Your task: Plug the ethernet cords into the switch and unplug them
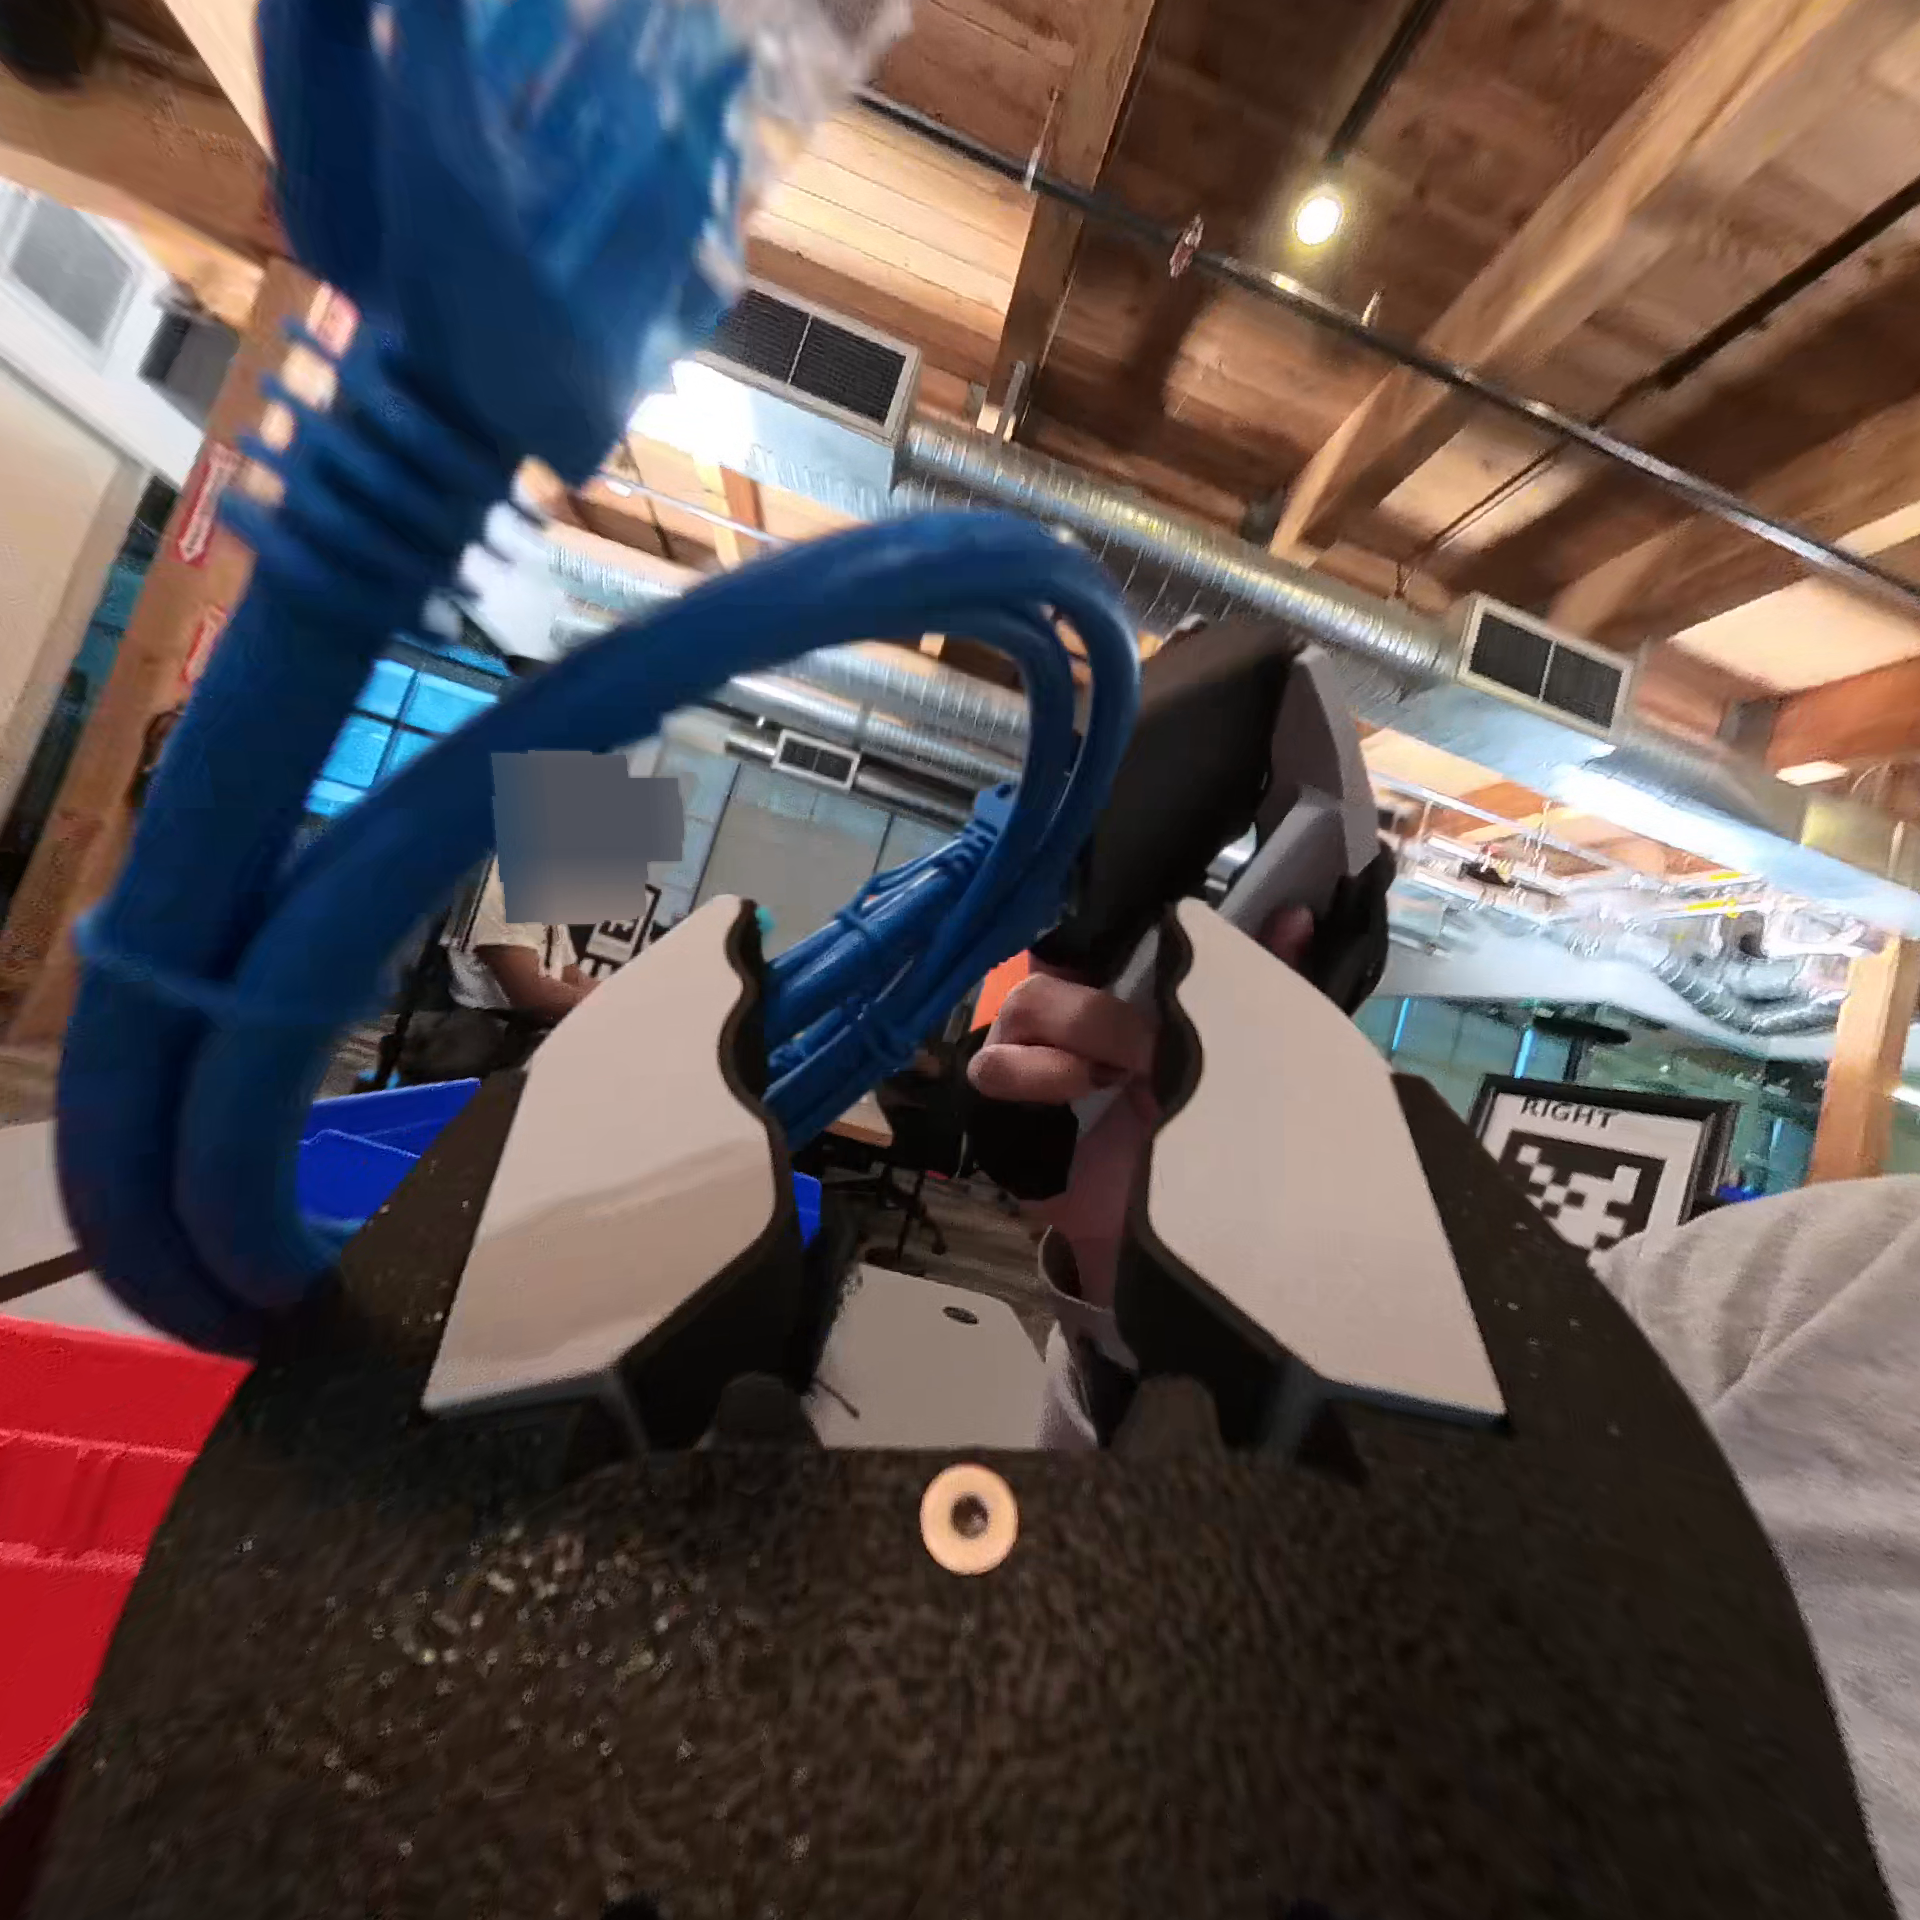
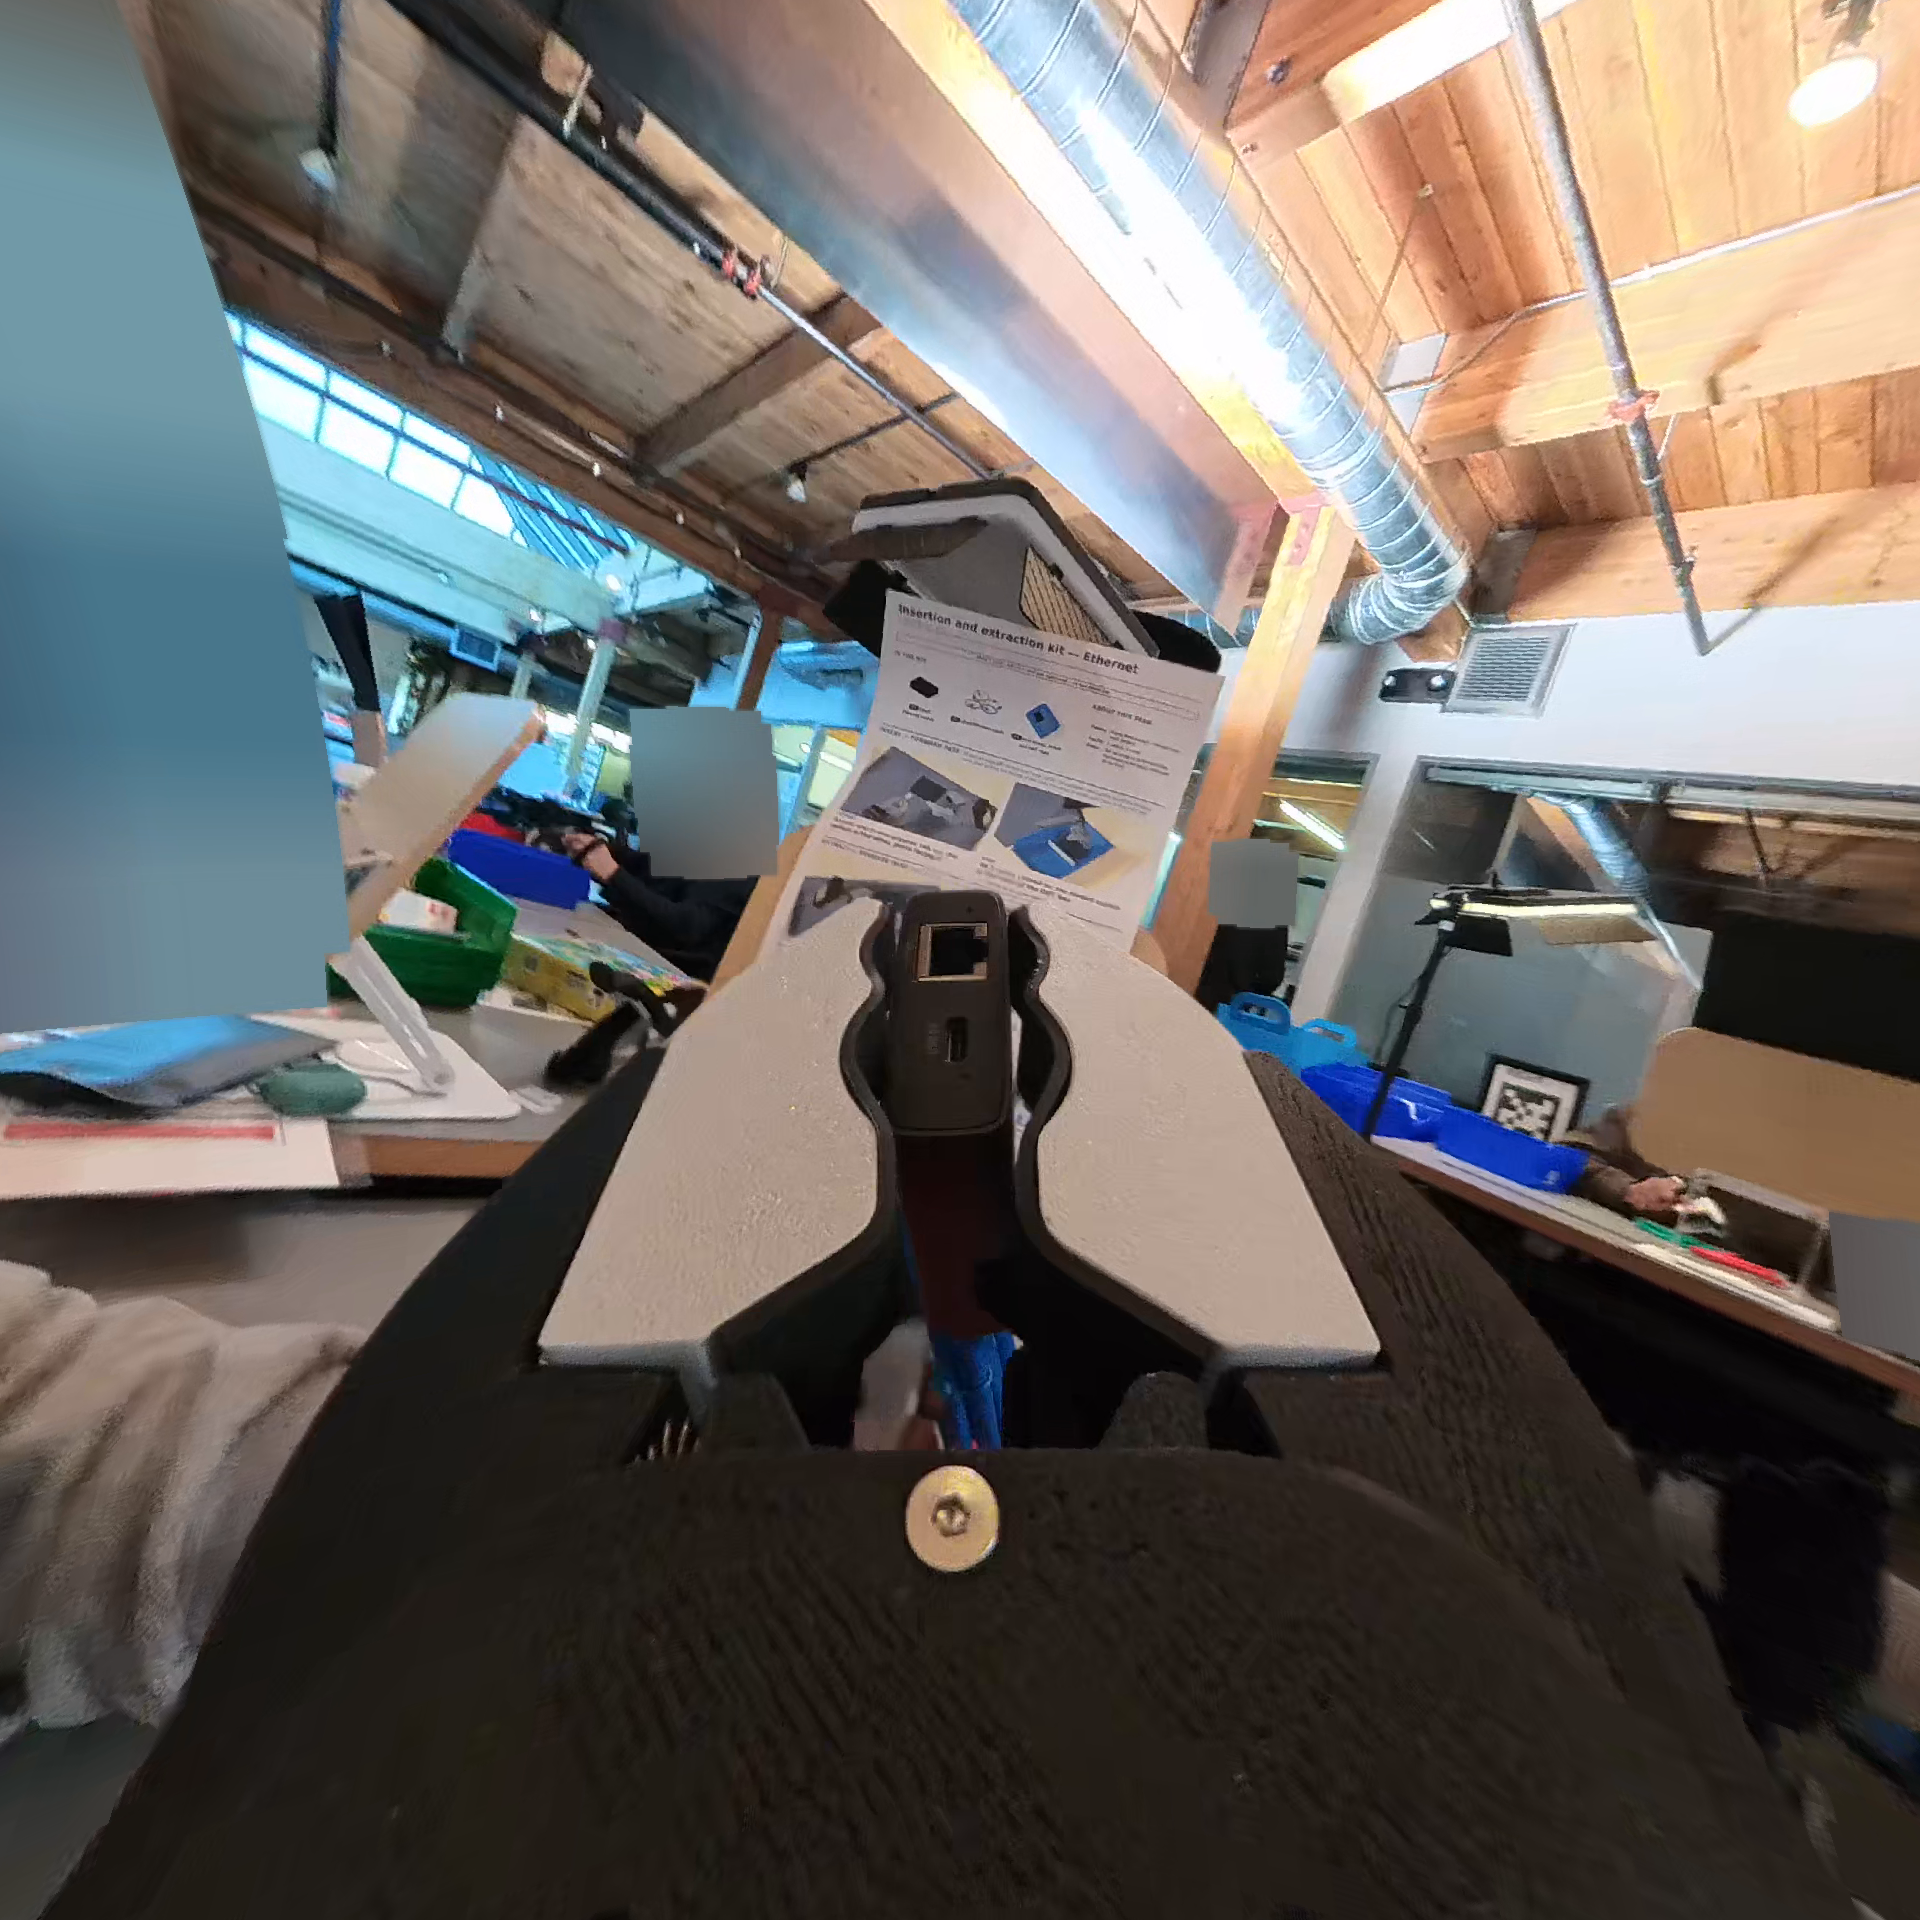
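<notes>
Taking the blue cable coil (image 1: 582,665) as my landmark and reading from the left: below and left of it sits a red bin (image 1: 83,1455), and a blue bin (image 1: 384,1143) shows through its loop. The coil is bundled and tied. One blurred plug end (image 1: 540,208) rises above it, close to my lens.

Just right of the coil's lower strands is my left gripper (image 1: 956,935). Its fingers are spread wide and grip nothing. The strands pass beyond the tip of the left-hand finger, and I cannot tell whether they touch it. Further right of the coil, a hand (image 1: 1049,1049) shows through the gap between the fingers.

In the right wrist view, my right gripper (image 2: 948,920) is closed narrowly on a small black adapter (image 2: 948,1039). It stands upright between the fingertips, with its square socket facing the lens and nothing plugged into it. A piece of the coil shows directly below the adapter, deep between the fingers. Whether the two are joined there is hidden. Above the adapter, and so further from the coil, a printed sheet (image 2: 997,769) stands propped up.
</notes>
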The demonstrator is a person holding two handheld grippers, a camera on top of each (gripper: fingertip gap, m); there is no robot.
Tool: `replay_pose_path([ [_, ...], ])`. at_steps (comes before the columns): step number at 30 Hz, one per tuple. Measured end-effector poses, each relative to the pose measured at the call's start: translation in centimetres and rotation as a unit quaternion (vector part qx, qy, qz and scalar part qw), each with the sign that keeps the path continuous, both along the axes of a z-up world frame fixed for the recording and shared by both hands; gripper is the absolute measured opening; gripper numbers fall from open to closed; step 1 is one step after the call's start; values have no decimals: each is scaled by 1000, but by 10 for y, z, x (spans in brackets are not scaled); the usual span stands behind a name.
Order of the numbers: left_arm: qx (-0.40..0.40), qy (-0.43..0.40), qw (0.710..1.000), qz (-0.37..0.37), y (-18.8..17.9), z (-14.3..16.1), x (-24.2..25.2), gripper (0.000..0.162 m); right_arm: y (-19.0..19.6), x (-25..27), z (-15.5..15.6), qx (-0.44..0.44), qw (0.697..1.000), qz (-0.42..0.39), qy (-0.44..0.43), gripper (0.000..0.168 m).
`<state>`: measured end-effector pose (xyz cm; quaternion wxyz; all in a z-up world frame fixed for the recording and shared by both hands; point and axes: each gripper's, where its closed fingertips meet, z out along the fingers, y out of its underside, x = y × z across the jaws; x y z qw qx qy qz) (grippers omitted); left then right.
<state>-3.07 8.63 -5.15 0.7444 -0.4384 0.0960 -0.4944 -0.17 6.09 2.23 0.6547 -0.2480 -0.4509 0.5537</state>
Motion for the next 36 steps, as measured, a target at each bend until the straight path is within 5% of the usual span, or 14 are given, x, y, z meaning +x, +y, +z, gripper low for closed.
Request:
replay_pose_path([
  [9, 79, 84, 990, 78, -12, 7, -2, 67, -15, 1, -1, -2, 996, 88, 3, 19],
  [11, 119, 109, 982, 94, -23, 14, 1, 52, -22, -2, -7, 21, 995, 97, -17, 19],
  [13, 155, 145, 971, 110, -34, 17, 8, 20, -27, -5, -15, 42, 994, 99, -38, 20],
  [17, 141, 220, 955, 138, -32, 18, 8, 15, -17, -2, -18, 68, 994, 59, -55, 20],
  [21, 138, 353, 902, 209, -27, 10, 4, 10, 8, -1, -36, 162, 973, -95, -134, 34],
  [23, 145, 434, 858, 233, -26, 1, 7, 10, 15, -3, -57, 210, 940, -156, -219, 52],
  [26, 162, 535, 784, 270, -22, -14, 11, 9, 22, -5, -96, 264, 881, -200, -338, 52],
  [33, 221, 605, 698, 313, -22, -25, 21, 9, 25, -14, -153, 178, 859, -90, -472, 47],
  [36, 244, 599, 694, 315, -27, -23, 25, 9, 23, -16, -154, 143, 868, -38, -475, 21],
])
